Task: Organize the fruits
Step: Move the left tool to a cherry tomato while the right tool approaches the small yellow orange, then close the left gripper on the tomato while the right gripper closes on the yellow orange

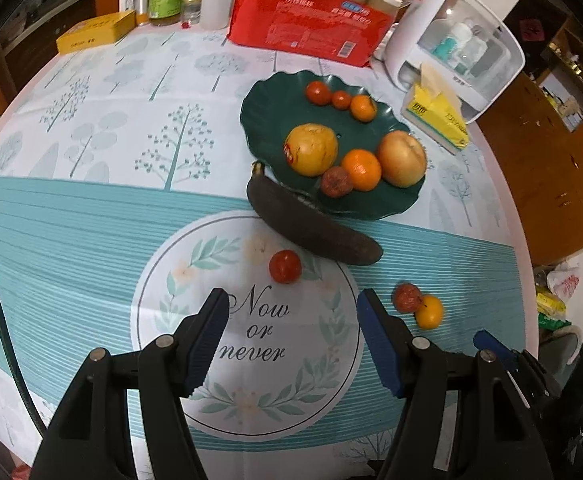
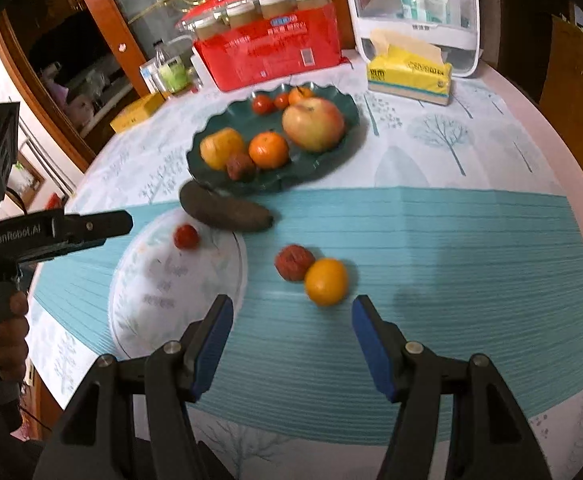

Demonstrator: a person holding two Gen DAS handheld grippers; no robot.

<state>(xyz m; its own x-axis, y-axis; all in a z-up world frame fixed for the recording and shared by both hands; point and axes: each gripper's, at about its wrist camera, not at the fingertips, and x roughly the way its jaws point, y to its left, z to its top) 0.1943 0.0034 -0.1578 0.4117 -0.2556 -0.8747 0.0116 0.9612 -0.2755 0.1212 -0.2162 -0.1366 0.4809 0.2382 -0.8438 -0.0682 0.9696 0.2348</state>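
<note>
The green scalloped plate [image 1: 263, 120] already held seven fruits, while a blackened banana [image 1: 311, 226], a small tomato [image 1: 285, 266], a wrinkled red fruit [image 2: 293, 263] and a small orange [image 2: 326, 282] lay outside it on the tablecloth [image 1: 91, 220]. The left gripper [image 1: 293, 344] and right gripper [image 2: 291, 350] hovered wide open, empty.

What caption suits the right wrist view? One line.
Open right hand-held gripper nears orange beside green plate of fruit.
</note>
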